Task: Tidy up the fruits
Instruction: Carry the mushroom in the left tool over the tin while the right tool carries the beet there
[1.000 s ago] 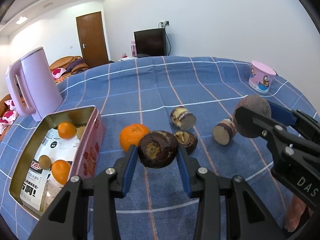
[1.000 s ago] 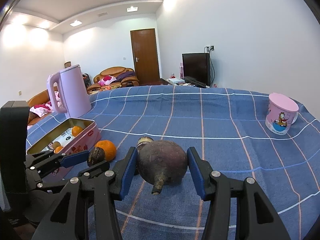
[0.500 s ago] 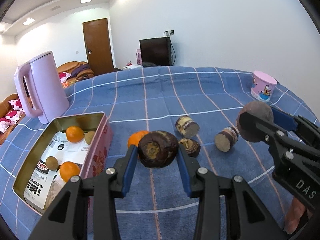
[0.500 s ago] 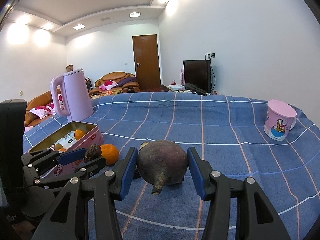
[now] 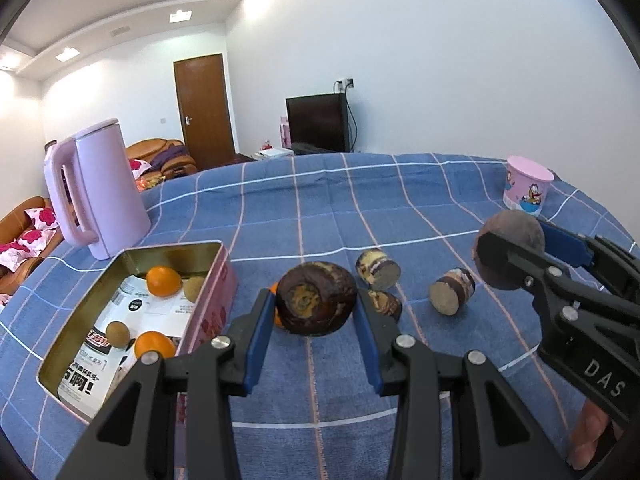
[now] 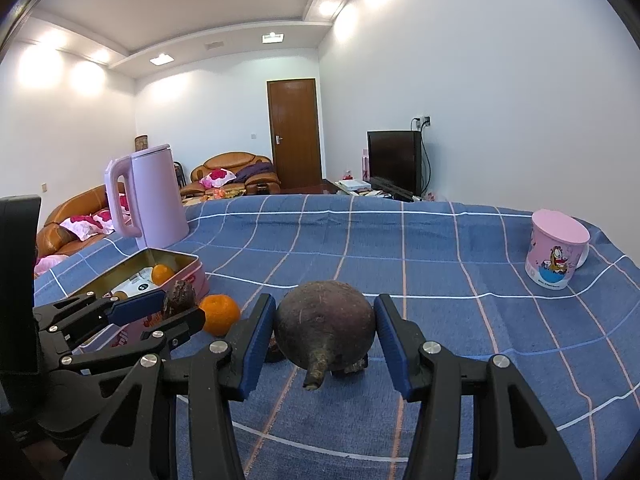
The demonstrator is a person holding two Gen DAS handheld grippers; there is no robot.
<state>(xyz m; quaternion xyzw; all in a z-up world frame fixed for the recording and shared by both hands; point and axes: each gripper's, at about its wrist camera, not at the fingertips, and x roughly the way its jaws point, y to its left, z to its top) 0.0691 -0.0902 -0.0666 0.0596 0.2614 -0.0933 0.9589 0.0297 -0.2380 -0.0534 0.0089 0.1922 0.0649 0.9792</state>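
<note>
Taro chunk point(image 5: 316, 298) clamped in left gripper point(image 5: 316, 340) jaws; right gripper point(image 6: 325, 340) jaws hold round taro point(image 6: 325, 330).

Both wrist fisheyes are looking forward along their fingers, low and close over the blue checked tablecloth point(image 5: 320, 200), facing the far wall; both are sharing the pink kettle point(image 6: 154, 192) and open tin point(image 5: 132, 252).

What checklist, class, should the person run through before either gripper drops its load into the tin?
1. Left gripper shut on the brown cut piece: ok.
2. Right gripper shut on the round dark root: ok.
3. Tin open, floor space free: ok.
4. Left load above the tin: not ok, it is beside it.
5. Loose orange clear of the tin wall: ok.
6. Grip firmness: cannot tell.
</note>
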